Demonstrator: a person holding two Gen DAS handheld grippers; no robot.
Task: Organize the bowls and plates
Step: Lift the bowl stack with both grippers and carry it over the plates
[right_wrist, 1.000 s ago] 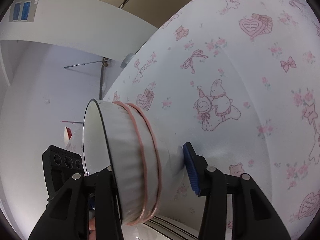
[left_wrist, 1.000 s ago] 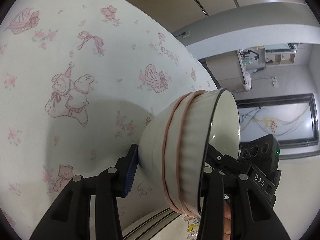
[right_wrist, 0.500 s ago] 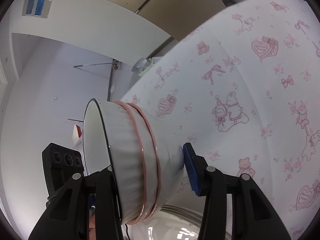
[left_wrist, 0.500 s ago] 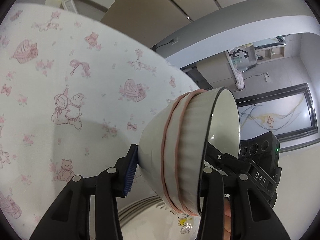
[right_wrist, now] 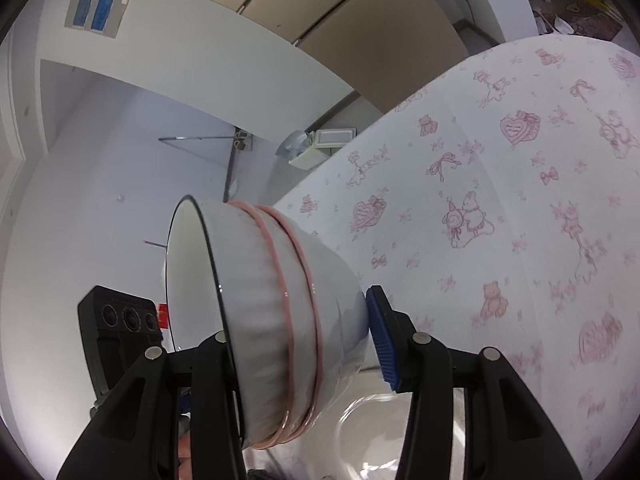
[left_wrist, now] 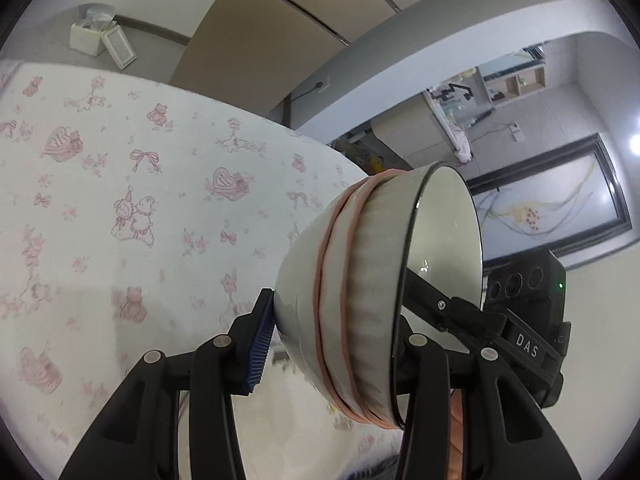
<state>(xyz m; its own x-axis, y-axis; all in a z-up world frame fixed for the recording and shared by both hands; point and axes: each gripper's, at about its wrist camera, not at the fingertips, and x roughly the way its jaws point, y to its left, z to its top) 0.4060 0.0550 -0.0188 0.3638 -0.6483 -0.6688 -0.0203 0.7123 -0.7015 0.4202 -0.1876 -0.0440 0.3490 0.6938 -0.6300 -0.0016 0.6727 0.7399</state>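
Observation:
A white ribbed bowl point(left_wrist: 360, 304) with two pink bands and a thin black rim is held sideways in the air, above the table. My left gripper point(left_wrist: 332, 344) is shut on it: the blue pad presses its outer base and the other finger is inside the rim. My right gripper point(right_wrist: 300, 340) is shut on the same bowl point(right_wrist: 272, 312) from the opposite side, its blue pad on the base. Each view shows the other gripper's black body behind the bowl. A glossy white plate point(right_wrist: 384, 436) lies on the table below the bowl.
The table wears a white cloth with pink bears, hearts and bows point(left_wrist: 132, 216). A small white box point(left_wrist: 88, 36) sits on the floor beyond the table's far edge. Beige cabinets point(left_wrist: 256, 28) and a framed picture point(left_wrist: 560, 200) lie behind.
Both grippers have lifted the bowl higher and tilted upward, away from the table; more of the room and the table's far edge show now. The grip on the bowl is unchanged.

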